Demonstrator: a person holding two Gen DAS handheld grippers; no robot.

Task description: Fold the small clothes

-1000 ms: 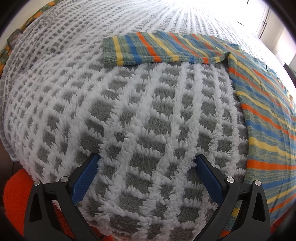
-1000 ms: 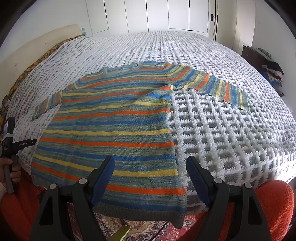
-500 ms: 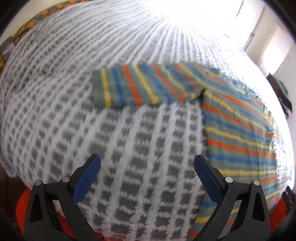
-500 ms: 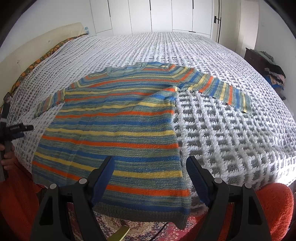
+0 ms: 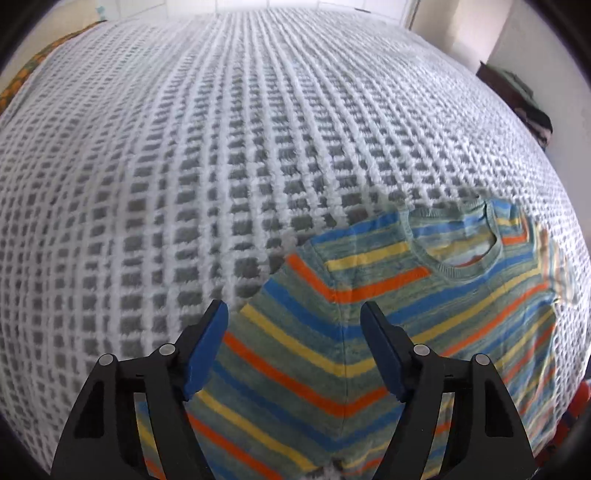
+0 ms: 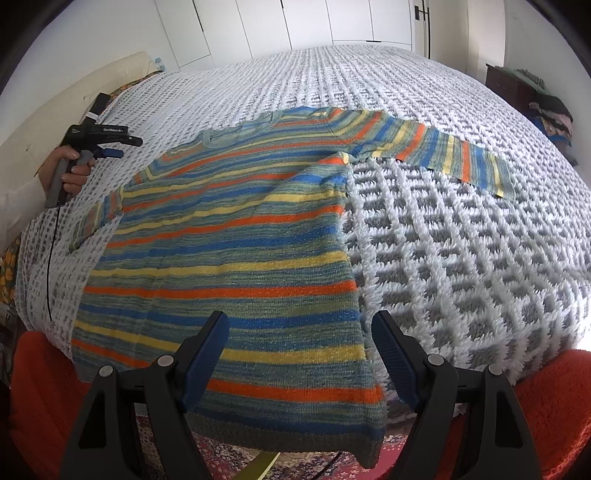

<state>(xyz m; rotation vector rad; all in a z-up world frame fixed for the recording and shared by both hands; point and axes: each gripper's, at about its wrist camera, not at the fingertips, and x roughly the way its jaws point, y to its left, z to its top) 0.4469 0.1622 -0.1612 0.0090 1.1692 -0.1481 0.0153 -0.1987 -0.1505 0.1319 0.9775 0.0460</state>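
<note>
Left gripper (image 5: 293, 345) closing over the striped sweater (image 5: 424, 314) (nothing pinched); right gripper (image 6: 299, 354) open — empty.

A home bedroom, wide bed (image 6: 461, 229) under a white-and-grey waffle bedspread (image 5: 221, 166), white built-in wardrobe doors (image 6: 310, 26) behind, dark dresser (image 6: 506, 83) piled with clothes, patterned rug (image 6: 229, 452) on the floor

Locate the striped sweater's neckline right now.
Left wrist view: the neckline sits right of centre, just beyond the closing left gripper, with white-grey bedspread behind it.
</note>
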